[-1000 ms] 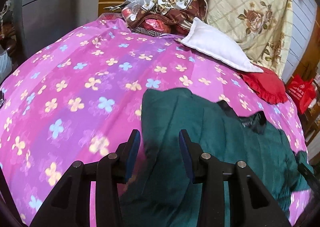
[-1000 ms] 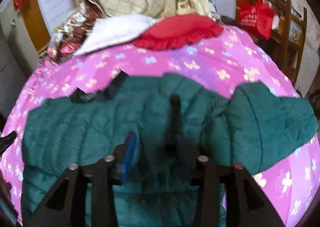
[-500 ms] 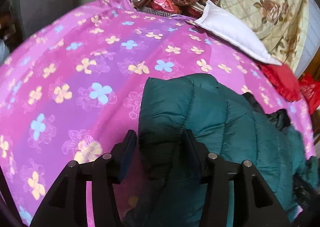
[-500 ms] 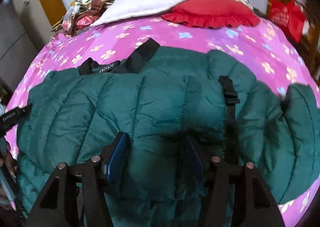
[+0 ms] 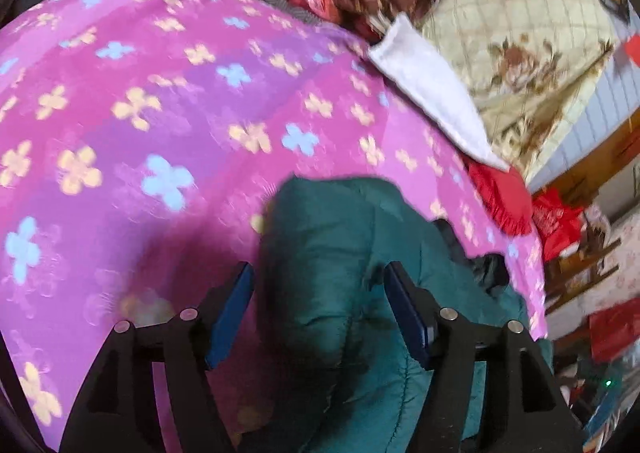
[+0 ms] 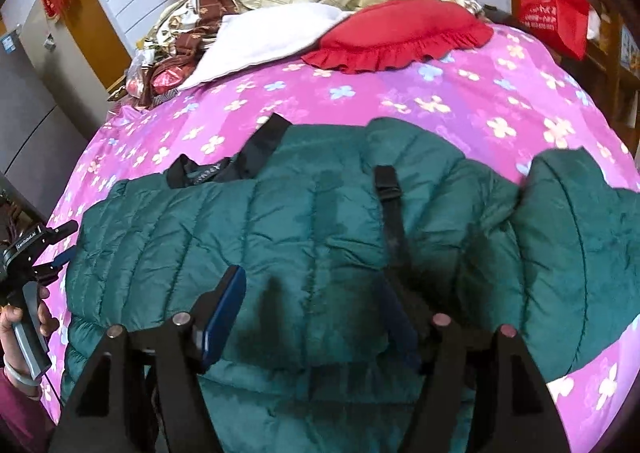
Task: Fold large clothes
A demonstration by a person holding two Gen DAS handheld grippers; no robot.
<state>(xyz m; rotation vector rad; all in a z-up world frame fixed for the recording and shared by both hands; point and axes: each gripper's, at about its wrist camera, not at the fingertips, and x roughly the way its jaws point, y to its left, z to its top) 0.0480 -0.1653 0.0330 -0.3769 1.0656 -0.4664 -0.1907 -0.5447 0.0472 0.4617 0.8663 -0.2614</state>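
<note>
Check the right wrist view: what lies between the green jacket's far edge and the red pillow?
In the right wrist view, only bare pink flowered bedspread separates the green jacket from the red pillow; nothing rests on that stretch.

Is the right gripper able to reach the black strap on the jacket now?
Probably yes. The right gripper is open over the jacket, and the strap lies uncovered just ahead of its right finger.

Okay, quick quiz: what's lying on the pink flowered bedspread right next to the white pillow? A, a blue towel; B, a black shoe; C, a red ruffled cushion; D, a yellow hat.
C: a red ruffled cushion overlaps the white pillow on the bedspread.
</note>
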